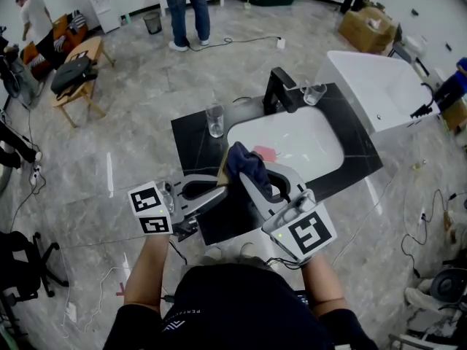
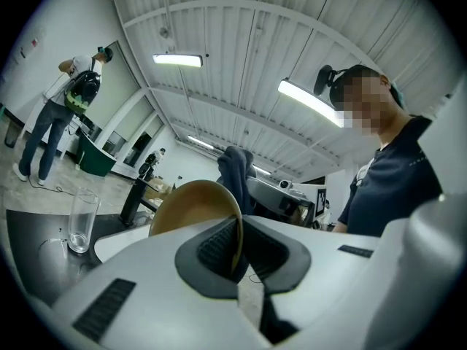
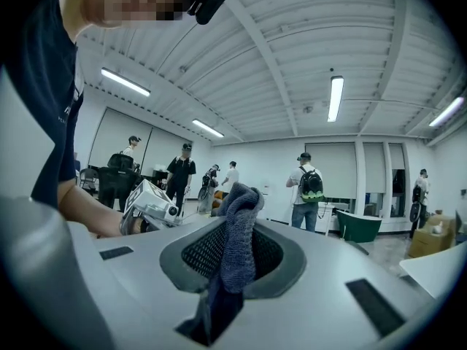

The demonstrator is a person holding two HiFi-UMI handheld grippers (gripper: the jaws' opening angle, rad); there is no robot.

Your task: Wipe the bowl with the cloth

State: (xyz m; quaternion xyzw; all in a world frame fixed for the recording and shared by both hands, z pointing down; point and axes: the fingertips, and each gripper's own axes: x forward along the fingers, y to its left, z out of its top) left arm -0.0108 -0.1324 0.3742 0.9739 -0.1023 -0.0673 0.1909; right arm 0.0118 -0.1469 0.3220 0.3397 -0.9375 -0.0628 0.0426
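Black countertop (image 1: 191,141) with white sink (image 1: 321,152), head view: left gripper (image 1: 221,189) and right gripper (image 1: 243,179) meet over its front edge, working in the air | left gripper view: jaws closed on rim of thin tan wooden bowl (image 2: 191,208), steadying it on edge; dark blue knitted cloth (image 2: 233,168) just behind it | right gripper view: jaws clamp that cloth, bunched tip free for rubbing.

Bowl (image 2: 193,206), clamped between the left gripper's (image 2: 239,245) ribbed black rubbery pads (image 2: 215,248): smooth, matt tan surface, wood-like. Cloth (image 3: 241,203), pinched between the right gripper's (image 3: 232,257) pads: dark blue, nubbly knitted fabric; both jaw shells are matt grey plastic. Beyond the left fingertips, a clear drinking glass (image 2: 80,221) stands on a glossy black countertop (image 2: 29,246).
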